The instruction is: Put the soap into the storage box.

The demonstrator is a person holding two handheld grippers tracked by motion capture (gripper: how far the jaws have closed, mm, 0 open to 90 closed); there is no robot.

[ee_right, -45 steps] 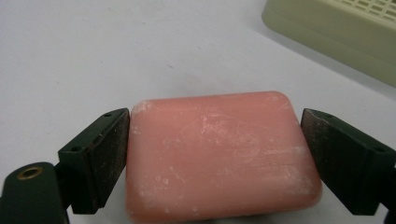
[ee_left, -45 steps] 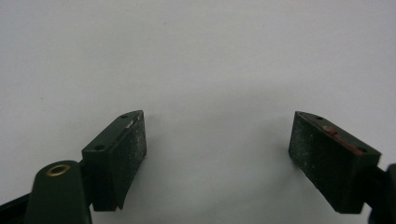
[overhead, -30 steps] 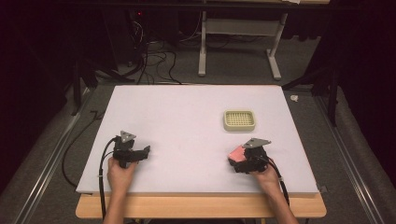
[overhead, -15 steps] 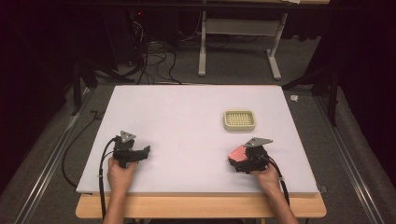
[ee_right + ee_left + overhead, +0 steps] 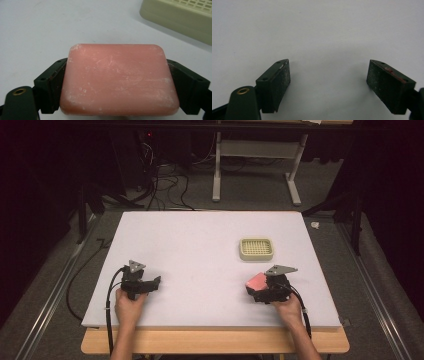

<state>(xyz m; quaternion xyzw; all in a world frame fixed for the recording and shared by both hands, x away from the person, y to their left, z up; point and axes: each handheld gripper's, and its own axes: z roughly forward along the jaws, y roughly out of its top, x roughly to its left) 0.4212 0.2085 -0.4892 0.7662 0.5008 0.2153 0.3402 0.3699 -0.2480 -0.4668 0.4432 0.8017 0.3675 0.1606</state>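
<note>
One pink bar of soap [image 5: 120, 80] sat flat between the jaws of the right tongs [image 5: 120, 85], which were clamped on its two short ends; in the right gripper view both pads pressed squarely against the bar, with the broad scuffed face turned up. In the high view the soap [image 5: 256, 281] lay low over the table [image 5: 200, 245], just on the person's side of the cream soap dish [image 5: 256, 248] and a little apart from it. That dish, with its slotted grid top [image 5: 185, 10], showed near the bar's far right corner in the right gripper view.

Judging from this, the step in hand was carrying the bar to the dish. To do it well, the right tongs [image 5: 264, 290] would need to hold their squeeze steady, since soap is slick and could squirt out under too hard or uneven a pinch. The bar would best be lifted clear of the dish's rim, kept level, and turned so that its long side ran along the dish's long side before being lowered onto the grid. The jaws should part only once the bar rested there.

Well away from the dish, near the table's front left, the left tongs [image 5: 142, 285] rested with jaws wide apart and nothing between them [image 5: 328, 82], bare table beneath.
</note>
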